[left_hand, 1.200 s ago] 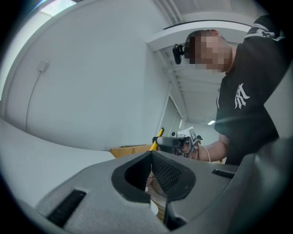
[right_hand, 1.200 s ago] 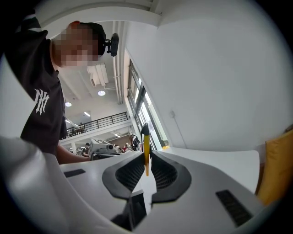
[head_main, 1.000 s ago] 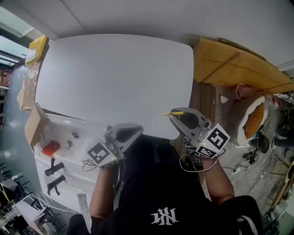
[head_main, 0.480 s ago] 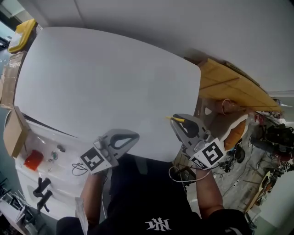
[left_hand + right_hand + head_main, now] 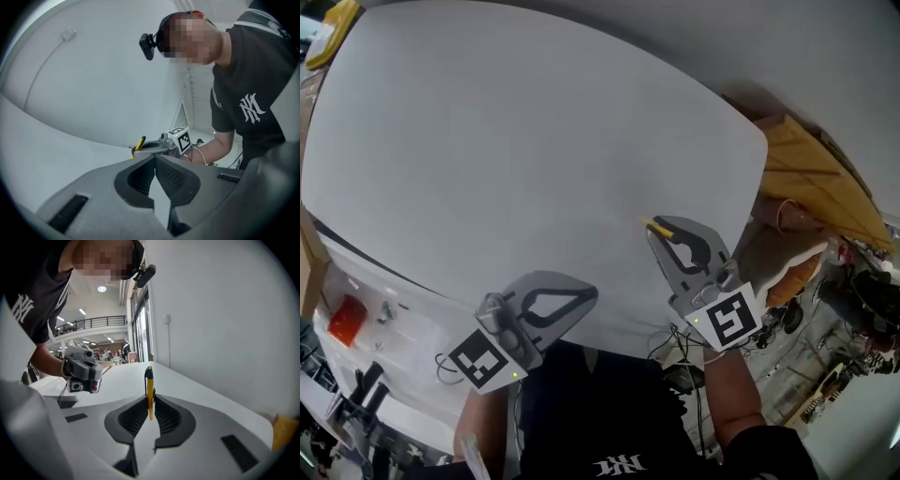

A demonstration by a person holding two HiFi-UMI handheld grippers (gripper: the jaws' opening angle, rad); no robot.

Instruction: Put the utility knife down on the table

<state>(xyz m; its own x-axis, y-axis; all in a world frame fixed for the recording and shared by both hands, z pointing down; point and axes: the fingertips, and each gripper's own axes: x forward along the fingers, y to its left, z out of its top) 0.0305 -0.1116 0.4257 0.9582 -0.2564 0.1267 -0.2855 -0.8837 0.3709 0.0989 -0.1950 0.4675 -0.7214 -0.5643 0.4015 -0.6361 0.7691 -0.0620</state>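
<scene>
A slim yellow and black utility knife [image 5: 149, 392] stands on edge between my right gripper's [image 5: 149, 404] jaws, which are shut on it. In the head view its yellow tip [image 5: 657, 225] pokes out of the right gripper [image 5: 667, 229] over the near right part of the white table [image 5: 516, 150]. My left gripper [image 5: 592, 296] hangs at the table's near edge with its jaws shut and nothing between them. The left gripper view shows the left gripper [image 5: 154, 161] aimed at the right gripper [image 5: 152, 149] and the knife [image 5: 138, 142].
A wooden board [image 5: 811, 178] leans to the right of the table. A white shelf with a red item [image 5: 345, 319] and small parts sits at the lower left. A yellow thing [image 5: 328, 21] lies at the table's far left corner. A white wall stands behind.
Both grippers have come forward over the table's near edge, and the table fills more of the head view. The knife stays held in the right gripper.
</scene>
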